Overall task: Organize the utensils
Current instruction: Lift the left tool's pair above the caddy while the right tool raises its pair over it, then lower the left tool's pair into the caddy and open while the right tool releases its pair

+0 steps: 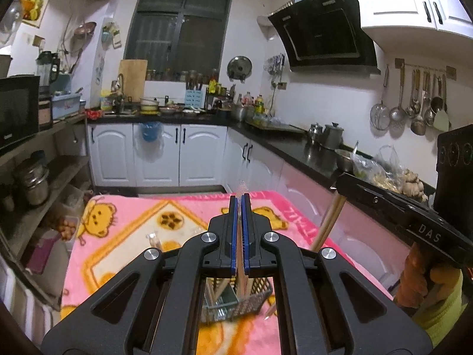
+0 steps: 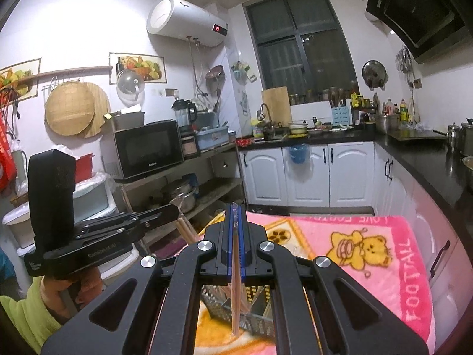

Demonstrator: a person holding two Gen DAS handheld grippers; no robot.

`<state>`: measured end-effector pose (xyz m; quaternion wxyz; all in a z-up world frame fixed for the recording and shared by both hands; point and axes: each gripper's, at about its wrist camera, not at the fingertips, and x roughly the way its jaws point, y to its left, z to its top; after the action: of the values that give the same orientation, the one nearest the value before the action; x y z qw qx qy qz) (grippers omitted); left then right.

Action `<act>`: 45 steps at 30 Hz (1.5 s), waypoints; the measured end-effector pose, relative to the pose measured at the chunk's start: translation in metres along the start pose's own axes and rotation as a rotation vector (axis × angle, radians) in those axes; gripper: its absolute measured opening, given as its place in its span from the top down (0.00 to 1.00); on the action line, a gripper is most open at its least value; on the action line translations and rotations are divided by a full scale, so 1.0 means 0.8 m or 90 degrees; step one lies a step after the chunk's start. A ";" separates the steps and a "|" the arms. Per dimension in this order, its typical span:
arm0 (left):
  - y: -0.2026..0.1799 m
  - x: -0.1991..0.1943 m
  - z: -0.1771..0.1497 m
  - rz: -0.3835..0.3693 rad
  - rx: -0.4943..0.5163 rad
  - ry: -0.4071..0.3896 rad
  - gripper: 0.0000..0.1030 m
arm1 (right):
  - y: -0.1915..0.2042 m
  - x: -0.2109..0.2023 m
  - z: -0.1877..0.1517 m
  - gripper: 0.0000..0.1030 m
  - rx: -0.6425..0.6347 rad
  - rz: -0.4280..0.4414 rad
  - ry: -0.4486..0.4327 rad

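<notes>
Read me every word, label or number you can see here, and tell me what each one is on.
"FOOTALL": pink blanket border.
"DAS": right tool body.
"Galanz", roughly: microwave door, small.
Blurred: water heater red display, blanket's far-edge lettering, left tool side print.

Pink blanket point(image 1: 124, 254), yellow bear pattern; blue gripper pads point(image 1: 245, 230); white cabinets point(image 1: 189, 153).

We see a small kitchen with pale walls and a dark window point(image 1: 180, 26) at the far end. White cabinets point(image 1: 156, 153) run under a black counter point(image 1: 283, 145) that turns along the right wall, below a black range hood point(image 1: 322, 29). Ladles point(image 1: 414, 103) hang from a rail there. At left, an open shelf point(image 2: 189, 159) carries a microwave point(image 2: 147, 148), beneath a white water heater point(image 2: 186, 20).
</notes>
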<state>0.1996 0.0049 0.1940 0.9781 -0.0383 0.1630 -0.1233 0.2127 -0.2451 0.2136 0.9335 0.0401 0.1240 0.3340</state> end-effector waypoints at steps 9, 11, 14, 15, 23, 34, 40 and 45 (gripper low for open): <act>0.009 0.018 0.009 0.026 0.006 -0.011 0.99 | -0.012 0.021 0.023 0.97 -0.006 -0.034 -0.022; 0.012 0.025 0.008 0.027 0.002 -0.008 0.99 | -0.017 0.029 0.024 0.97 -0.007 -0.041 -0.023; 0.017 0.037 0.005 0.029 -0.001 0.001 0.99 | -0.025 0.039 0.023 0.97 -0.004 -0.048 -0.020; 0.018 0.039 0.004 0.030 -0.002 0.003 0.99 | -0.027 0.042 0.021 0.97 -0.002 -0.050 -0.018; 0.025 0.067 -0.014 0.028 -0.016 0.028 0.99 | -0.038 0.075 0.001 0.97 -0.005 -0.078 0.012; 0.024 0.093 -0.036 0.013 -0.021 0.054 0.99 | -0.044 0.107 -0.026 0.97 0.006 -0.081 0.049; 0.021 0.102 -0.047 0.008 -0.020 0.063 0.99 | -0.042 0.117 -0.040 0.97 -0.003 -0.077 0.064; 0.026 0.111 -0.056 0.009 -0.024 0.075 0.99 | -0.042 0.126 -0.051 0.97 -0.001 -0.077 0.082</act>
<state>0.2712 0.0012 0.1217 0.9667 -0.0483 0.2231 -0.1154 0.2978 -0.2074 0.1479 0.9421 0.0103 0.1854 0.2792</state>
